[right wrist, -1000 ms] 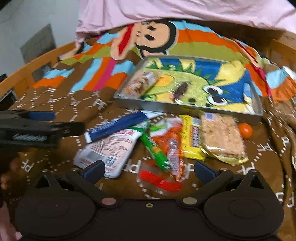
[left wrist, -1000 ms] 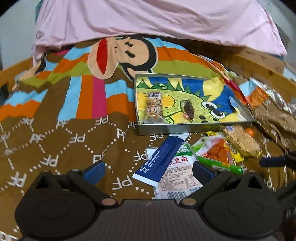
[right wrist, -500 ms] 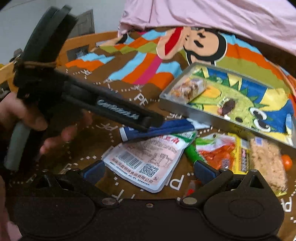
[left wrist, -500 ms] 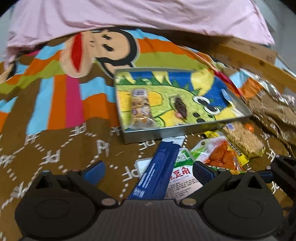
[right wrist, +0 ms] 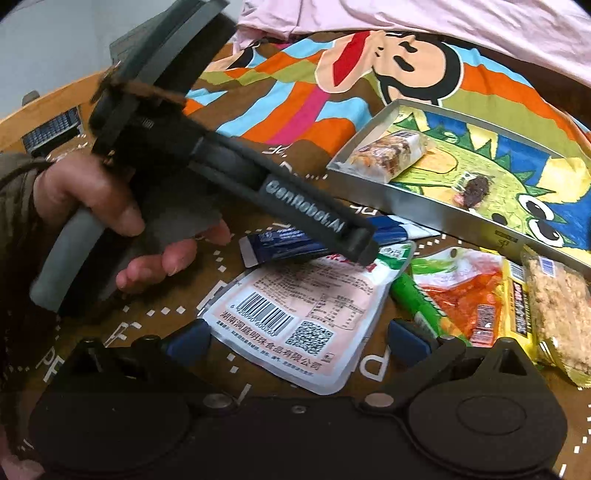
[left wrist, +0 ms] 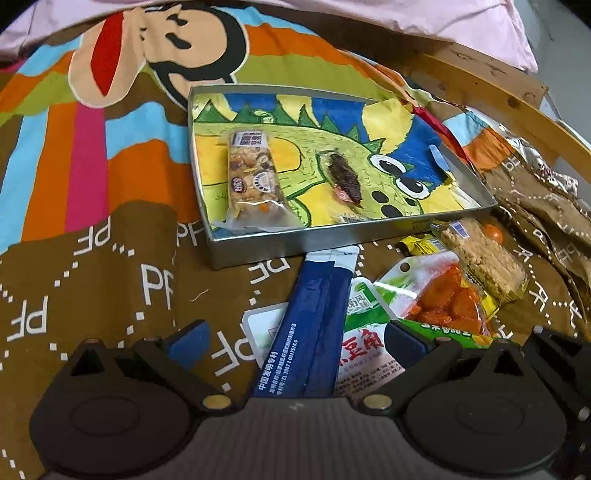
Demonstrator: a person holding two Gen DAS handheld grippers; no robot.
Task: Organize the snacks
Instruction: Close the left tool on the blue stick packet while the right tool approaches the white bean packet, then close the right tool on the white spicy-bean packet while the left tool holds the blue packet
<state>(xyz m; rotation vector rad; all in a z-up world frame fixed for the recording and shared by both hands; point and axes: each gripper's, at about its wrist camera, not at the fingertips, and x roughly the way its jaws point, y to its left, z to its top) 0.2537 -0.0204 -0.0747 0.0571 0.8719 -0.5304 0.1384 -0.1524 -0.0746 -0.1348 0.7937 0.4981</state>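
A metal tray (left wrist: pixel 284 243) with a dinosaur picture holds a nut bar (left wrist: pixel 253 177) and a small dark snack (left wrist: pixel 345 177). In front of it lie a long blue stick packet (left wrist: pixel 314 325), a white pouch (right wrist: pixel 299 314), an orange snack bag (left wrist: pixel 443 302), a yellow packet (right wrist: pixel 517 306) and a crispy rice bar (left wrist: pixel 484 258). My left gripper (left wrist: pixel 295 341) is open, its fingers on either side of the blue packet. My right gripper (right wrist: pixel 299 338) is open over the white pouch. The left gripper (right wrist: pixel 354 240) also shows in the right wrist view, above the blue packet (right wrist: pixel 280 243).
Everything lies on a colourful cartoon monkey blanket (left wrist: pixel 110 147). A pink cloth (left wrist: pixel 406 14) is at the back. A wooden rail (left wrist: pixel 498 96) runs along the right. A small orange ball (left wrist: pixel 493 232) sits by the tray's corner. A crumpled foil wrapper (left wrist: pixel 535 162) lies at right.
My left gripper has moved forward, so the blue packet now lies between its fingers. My right gripper has swung left toward the white pouch, and the left gripper looms larger in its view.
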